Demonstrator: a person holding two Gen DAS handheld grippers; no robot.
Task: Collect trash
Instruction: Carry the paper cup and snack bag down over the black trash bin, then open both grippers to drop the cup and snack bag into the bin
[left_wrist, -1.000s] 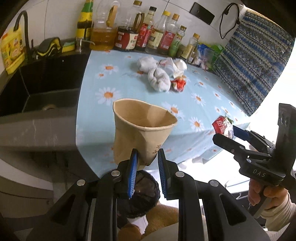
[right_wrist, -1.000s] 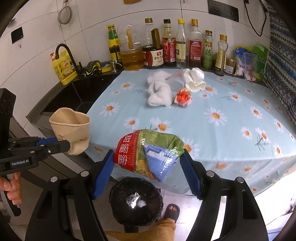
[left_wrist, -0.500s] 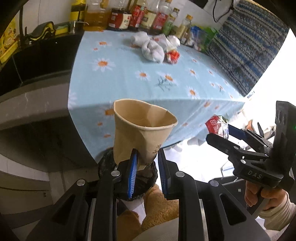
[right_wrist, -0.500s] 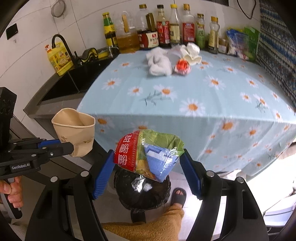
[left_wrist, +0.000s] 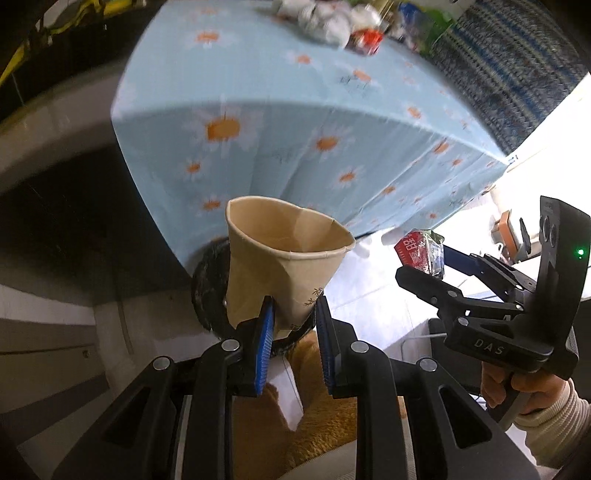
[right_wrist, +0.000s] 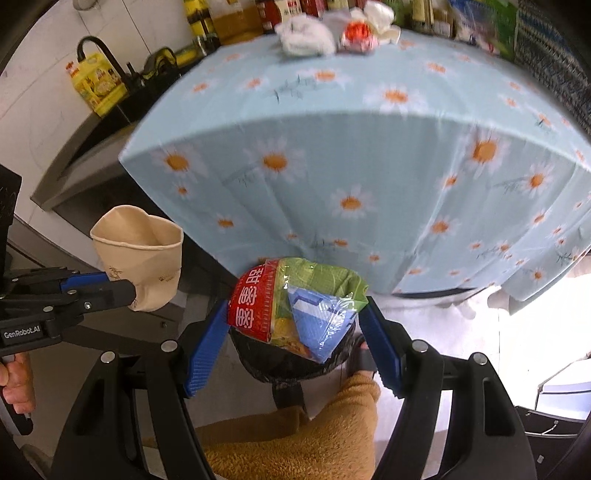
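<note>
My left gripper (left_wrist: 293, 314) is shut on the base of a crumpled tan paper cup (left_wrist: 284, 266), whose mouth faces up; the same cup (right_wrist: 142, 262) shows at the left of the right wrist view. My right gripper (right_wrist: 295, 332) is shut on a red, green and blue snack wrapper (right_wrist: 299, 302), also seen as the wrapper (left_wrist: 419, 251) at the right of the left wrist view. Both hang in front of the table, above a black-lined trash bin (right_wrist: 291, 363), which the cup partly hides as the bin (left_wrist: 208, 291) in the left wrist view.
A table with a blue daisy tablecloth (right_wrist: 351, 147) overhangs just behind the bin. White crumpled tissues (right_wrist: 304, 37) and a red wrapper (right_wrist: 356, 37) lie at its far side before a row of bottles. A sink (right_wrist: 122, 107) is left. A tan fleece leg (right_wrist: 295, 439) and slipper sit below.
Both grippers have sunk from table height to below the table edge and tipped further down, still holding the cup and the wrapper. The bin now lies directly under them.
</note>
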